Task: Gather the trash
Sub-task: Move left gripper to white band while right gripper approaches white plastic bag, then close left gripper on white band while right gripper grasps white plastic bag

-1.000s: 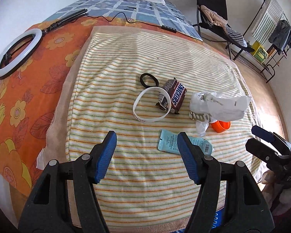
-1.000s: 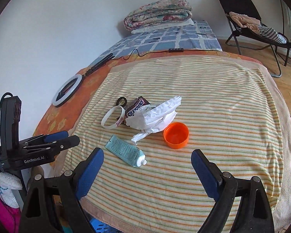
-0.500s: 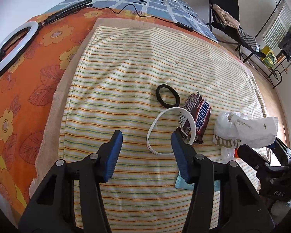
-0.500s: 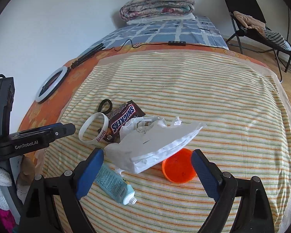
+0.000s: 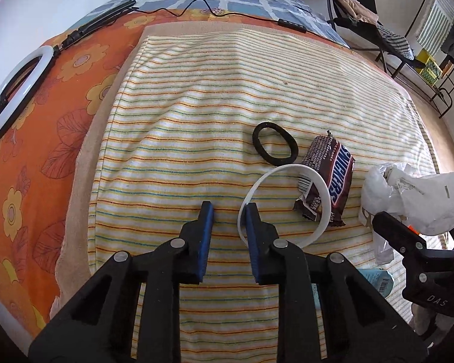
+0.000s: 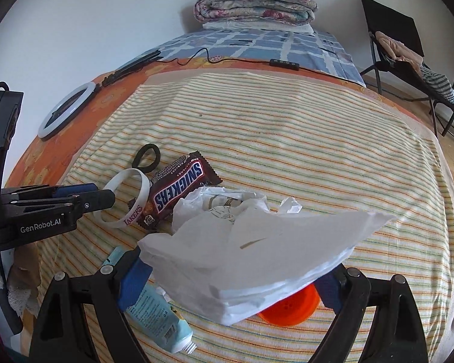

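Bare striped blanket from 9 to 12 o'clock of left tool: free room. At 1–3 o'clock: white wristband touching its right finger, black hair tie, Snickers wrapper. Right tool: white plastic bag fills the gap betw. fingers; tube at 8, orange cap at 5.

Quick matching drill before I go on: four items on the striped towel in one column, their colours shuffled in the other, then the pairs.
Things:
1. hair tie
2. wristband
3. cap
4. Snickers wrapper

Colours:
A. orange
B. brown
C. black
D. white

Pairs: 1-C, 2-D, 3-A, 4-B
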